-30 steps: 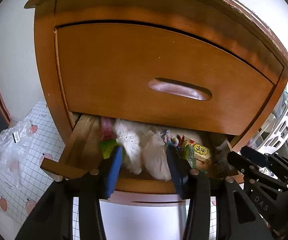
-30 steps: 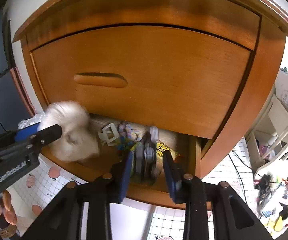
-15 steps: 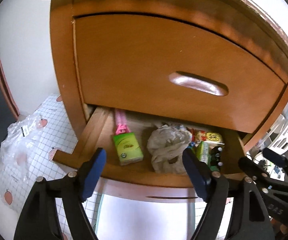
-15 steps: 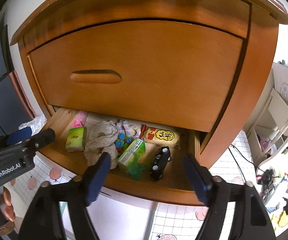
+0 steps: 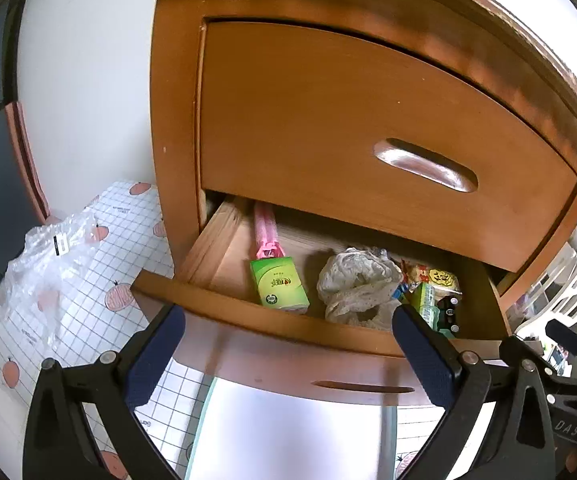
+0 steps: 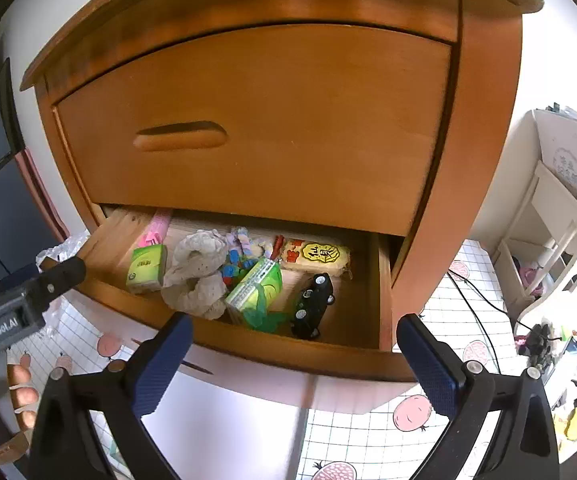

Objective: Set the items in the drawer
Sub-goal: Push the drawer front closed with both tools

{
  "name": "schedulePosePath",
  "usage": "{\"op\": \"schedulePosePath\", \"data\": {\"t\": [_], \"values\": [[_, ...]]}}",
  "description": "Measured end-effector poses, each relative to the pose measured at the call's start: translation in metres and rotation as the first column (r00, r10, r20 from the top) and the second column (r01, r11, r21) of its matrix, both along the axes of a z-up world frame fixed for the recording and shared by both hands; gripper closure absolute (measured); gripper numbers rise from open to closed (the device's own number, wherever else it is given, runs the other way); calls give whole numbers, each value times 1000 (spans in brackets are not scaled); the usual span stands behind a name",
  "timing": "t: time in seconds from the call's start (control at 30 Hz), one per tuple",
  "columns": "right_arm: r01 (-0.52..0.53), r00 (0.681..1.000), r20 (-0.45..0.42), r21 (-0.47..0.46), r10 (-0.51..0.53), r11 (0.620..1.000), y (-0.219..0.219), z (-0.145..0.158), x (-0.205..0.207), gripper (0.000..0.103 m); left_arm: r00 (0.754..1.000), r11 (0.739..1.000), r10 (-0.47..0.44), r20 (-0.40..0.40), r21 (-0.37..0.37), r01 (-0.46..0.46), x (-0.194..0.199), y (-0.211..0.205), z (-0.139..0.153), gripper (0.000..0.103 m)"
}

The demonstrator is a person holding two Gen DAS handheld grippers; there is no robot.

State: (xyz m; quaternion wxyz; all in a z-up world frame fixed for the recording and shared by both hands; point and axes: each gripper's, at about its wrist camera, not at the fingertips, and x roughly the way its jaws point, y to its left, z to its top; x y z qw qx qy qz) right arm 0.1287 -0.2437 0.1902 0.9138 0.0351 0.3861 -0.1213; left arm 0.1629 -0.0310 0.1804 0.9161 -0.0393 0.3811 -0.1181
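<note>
The lower drawer (image 5: pixel 248 318) of a wooden cabinet stands pulled out. In it lie a green tissue pack (image 6: pixel 146 268), a pink item (image 6: pixel 156 228), a crumpled beige cloth (image 6: pixel 198 276), a green box (image 6: pixel 254 288), a black toy car (image 6: pixel 312 304) and a yellow snack pack (image 6: pixel 314 258). My left gripper (image 5: pixel 288 356) hangs open in front of the drawer's rim, holding nothing. My right gripper (image 6: pixel 294 364) is open too, just outside the drawer front (image 6: pixel 288 352). The cloth (image 5: pixel 356 284) and tissue pack (image 5: pixel 279 286) also show in the left wrist view.
The upper drawer (image 5: pixel 368 140) is closed above the open one. A clear plastic bag (image 5: pixel 44 264) lies on the checked floor mat at the left. A white shelf unit (image 6: pixel 548 216) and a black cable (image 6: pixel 480 308) are at the right. A hand (image 6: pixel 16 392) holds the left gripper.
Both grippers have opened and drawn back out of the drawer. The beige cloth left my left gripper, the right let go its item, and both now lie in the drawer.
</note>
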Motion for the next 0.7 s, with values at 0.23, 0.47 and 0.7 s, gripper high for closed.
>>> {"op": "schedulePosePath", "data": {"t": [0.23, 0.47, 0.7], "values": [[-14, 1000, 23, -19, 15, 1000, 8, 0, -18, 0, 1000, 1000, -7, 1, 19, 7, -11, -1, -5, 0], [-20, 1000, 3, -7, 20, 1000, 14, -17, -28, 0, 999, 999, -27, -35, 31, 28, -13, -6, -22, 0], [-1, 1000, -25, 14, 2, 1000, 9, -33, -21, 0, 997, 997, -42, -59, 55, 45, -6, -13, -38, 0]]}}
